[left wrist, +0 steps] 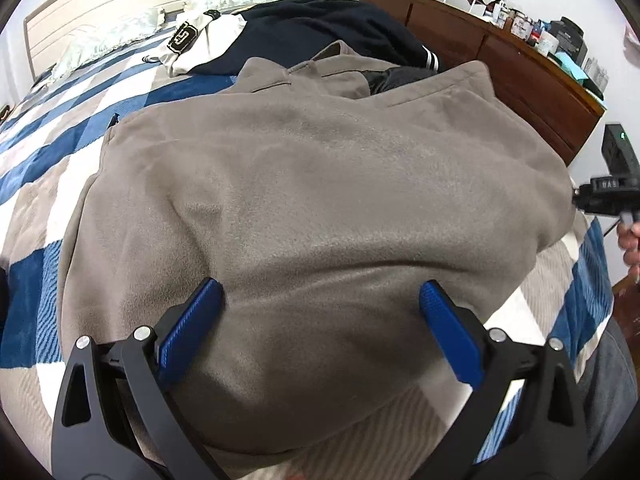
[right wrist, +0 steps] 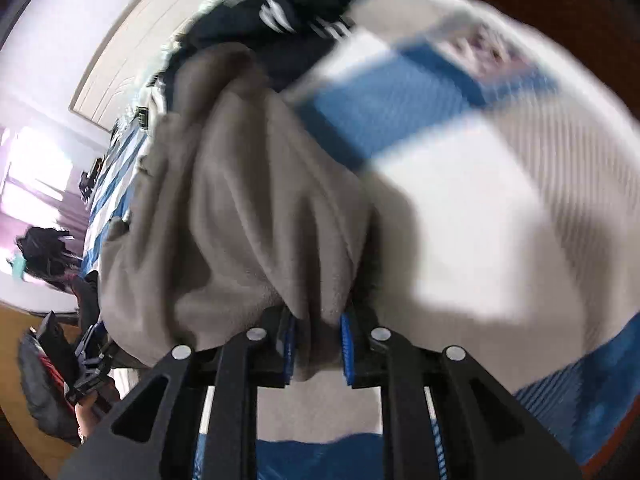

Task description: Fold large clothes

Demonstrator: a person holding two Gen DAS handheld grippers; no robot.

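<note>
Black-and-white letter patch (left wrist: 183, 38) on white garment, letters unclear

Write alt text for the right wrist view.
The right gripper pinches a bunched fold of a grey fleece garment between its blue fingers. Behind lies a blurred blue-and-white checked bedspread.

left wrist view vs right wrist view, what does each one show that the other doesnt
Only the left wrist view shows the wooden dresser crowded with bottles, the pillows, and the left gripper with jaws wide open over the flat coat. Only the right wrist view shows the right gripper shut on a bunched fold of it, plus a bright window. Both show the grey-brown coat and the blue-and-white checked blanket.
</note>
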